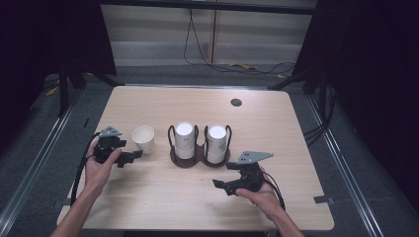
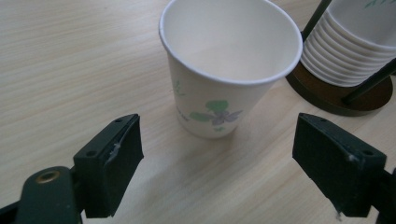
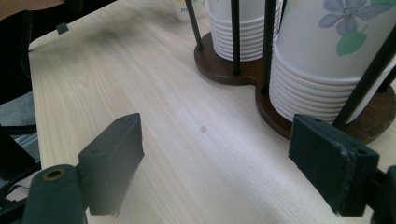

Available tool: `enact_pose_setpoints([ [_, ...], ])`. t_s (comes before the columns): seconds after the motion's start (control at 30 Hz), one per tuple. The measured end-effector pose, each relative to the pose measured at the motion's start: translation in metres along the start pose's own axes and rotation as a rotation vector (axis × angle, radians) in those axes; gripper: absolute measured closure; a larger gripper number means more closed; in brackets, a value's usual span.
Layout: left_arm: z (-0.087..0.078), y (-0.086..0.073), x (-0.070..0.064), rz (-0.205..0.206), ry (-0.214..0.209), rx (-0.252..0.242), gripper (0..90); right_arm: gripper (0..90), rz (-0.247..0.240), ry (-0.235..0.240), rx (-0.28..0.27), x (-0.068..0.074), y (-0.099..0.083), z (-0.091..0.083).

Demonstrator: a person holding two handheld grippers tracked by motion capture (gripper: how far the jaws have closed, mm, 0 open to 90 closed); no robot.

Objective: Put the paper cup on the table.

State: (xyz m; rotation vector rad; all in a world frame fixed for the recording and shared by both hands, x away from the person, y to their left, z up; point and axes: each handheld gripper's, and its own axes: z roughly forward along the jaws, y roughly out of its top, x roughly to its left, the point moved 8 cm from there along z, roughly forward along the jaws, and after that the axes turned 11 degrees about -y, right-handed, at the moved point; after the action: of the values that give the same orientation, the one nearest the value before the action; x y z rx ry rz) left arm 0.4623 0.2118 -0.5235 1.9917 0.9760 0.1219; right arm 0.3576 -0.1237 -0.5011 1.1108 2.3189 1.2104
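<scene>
A single white paper cup (image 1: 143, 138) with a flower print stands upright and empty left of a dark wooden cup holder (image 1: 197, 160). The holder carries two stacks of paper cups, a left stack (image 1: 184, 139) and a right stack (image 1: 217, 143), inside black wire posts. My left gripper (image 1: 128, 158) is open just in front of the single cup (image 2: 224, 79), which sits beyond the jaws without touching them. My right gripper (image 1: 223, 175) is open on the near right of the holder (image 3: 243, 74), with bare table between its jaws.
The wooden table (image 1: 163, 197) has a round cable hole (image 1: 236, 102) at the back right. Its front edge runs close behind both hands. Cables (image 1: 237, 66) lie on the floor beyond the table. Dark frame legs stand at both back corners.
</scene>
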Motion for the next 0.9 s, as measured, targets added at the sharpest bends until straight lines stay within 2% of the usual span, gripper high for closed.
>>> enact_pose_setpoints([
  [0.03,-0.004,-0.001,-0.004,0.016,-0.009,-0.008,15.9,17.7,0.0,-0.004,-0.002,0.0,0.0,0.0],
  [0.13,-0.013,-0.005,-0.013,0.019,-0.017,-0.027,15.9,17.9,0.006,-0.015,-0.008,-0.002,0.001,-0.002],
  [0.2,-0.018,-0.01,-0.021,0.04,-0.036,-0.037,15.9,18.3,0.013,-0.025,-0.013,-0.004,0.001,-0.002],
  [0.27,-0.019,-0.016,-0.029,0.063,-0.044,-0.02,16.0,19.1,0.011,-0.039,-0.012,-0.004,0.001,-0.003],
  [0.33,-0.022,-0.02,-0.037,0.072,-0.043,-0.028,16.0,19.7,0.012,-0.047,-0.012,-0.005,0.001,-0.002],
  [0.4,-0.025,-0.022,-0.048,0.043,-0.101,-0.048,16.0,20.3,0.023,-0.065,-0.012,-0.006,0.001,-0.002],
  [0.47,-0.028,-0.025,-0.059,0.016,-0.138,-0.06,15.9,20.7,0.038,-0.079,-0.009,-0.008,0.001,-0.002],
  [0.53,-0.028,-0.029,-0.068,0.042,-0.133,-0.042,16.0,20.8,0.059,-0.094,-0.004,-0.009,0.003,-0.005],
  [0.6,-0.027,-0.03,-0.076,0.054,-0.135,-0.048,16.0,20.8,0.057,-0.109,-0.003,-0.01,0.003,-0.009],
  [0.7,-0.024,-0.034,-0.091,0.032,-0.168,-0.062,16.0,20.8,0.061,-0.137,-0.008,-0.014,0.002,-0.017],
  [0.73,-0.024,-0.034,-0.091,0.032,-0.168,-0.062,15.9,20.8,0.062,-0.149,-0.01,-0.016,0.001,-0.02],
  [0.77,-0.018,-0.04,-0.098,0.069,-0.157,-0.04,16.0,20.8,0.066,-0.16,-0.013,-0.019,-0.001,-0.021],
  [0.83,-0.012,-0.045,-0.1,0.123,-0.129,-0.039,16.0,20.8,0.079,-0.174,-0.016,-0.022,-0.005,-0.021],
  [0.87,-0.008,-0.051,-0.099,0.112,-0.127,-0.013,16.0,20.8,0.086,-0.181,-0.016,-0.024,-0.008,-0.02],
  [0.9,-0.004,-0.055,-0.101,0.075,-0.157,-0.005,16.0,20.7,0.096,-0.187,-0.012,-0.025,-0.011,-0.019],
])
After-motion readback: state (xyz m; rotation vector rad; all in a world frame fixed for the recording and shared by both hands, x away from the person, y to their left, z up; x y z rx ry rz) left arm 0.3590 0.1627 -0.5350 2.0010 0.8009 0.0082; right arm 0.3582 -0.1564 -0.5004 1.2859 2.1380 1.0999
